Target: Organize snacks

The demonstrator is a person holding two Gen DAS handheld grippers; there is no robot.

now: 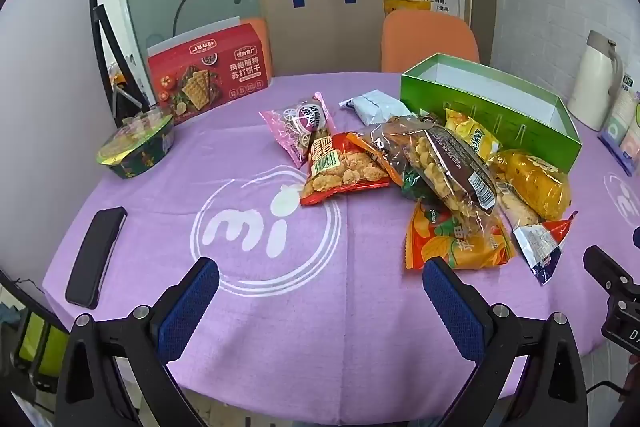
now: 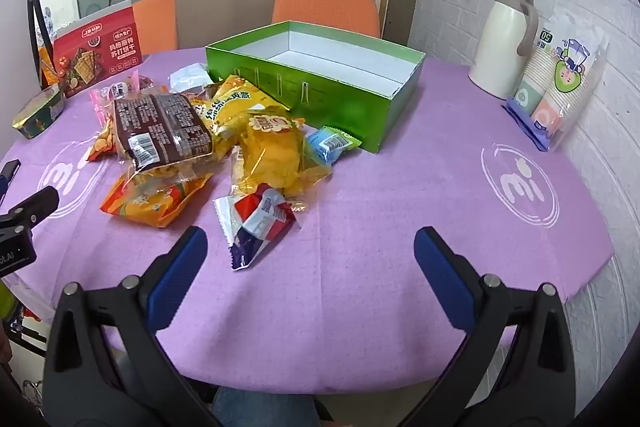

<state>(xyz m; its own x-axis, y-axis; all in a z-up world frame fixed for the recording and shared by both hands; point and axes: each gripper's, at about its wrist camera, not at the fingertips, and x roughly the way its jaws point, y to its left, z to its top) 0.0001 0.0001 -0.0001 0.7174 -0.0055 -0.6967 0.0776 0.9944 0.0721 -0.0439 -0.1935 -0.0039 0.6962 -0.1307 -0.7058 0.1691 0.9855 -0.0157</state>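
Observation:
Several snack packets lie heaped on the purple tablecloth [image 1: 280, 327]: a red packet [image 1: 340, 169], a pink one [image 1: 298, 127], a clear bag with a brown label [image 2: 160, 131], an orange packet [image 2: 152, 203], a yellow bag [image 2: 276, 151] and a red-white-blue sachet [image 2: 256, 223]. Behind the heap stands an open green box [image 2: 332, 91], white inside and empty. My left gripper [image 1: 320, 275] hovers open above the cloth, short of the heap. Open too, my right gripper [image 2: 310, 243] has the sachet just beyond its left finger [image 2: 180, 267].
A red cracker box [image 1: 208, 71] and a foil-lidded bowl [image 1: 138, 147] sit at the far left, a black phone [image 1: 96, 257] near the left edge. A white jug [image 2: 504, 43] and a pack of paper cups [image 2: 560, 79] stand right. Orange chairs [image 2: 326, 9] wait behind.

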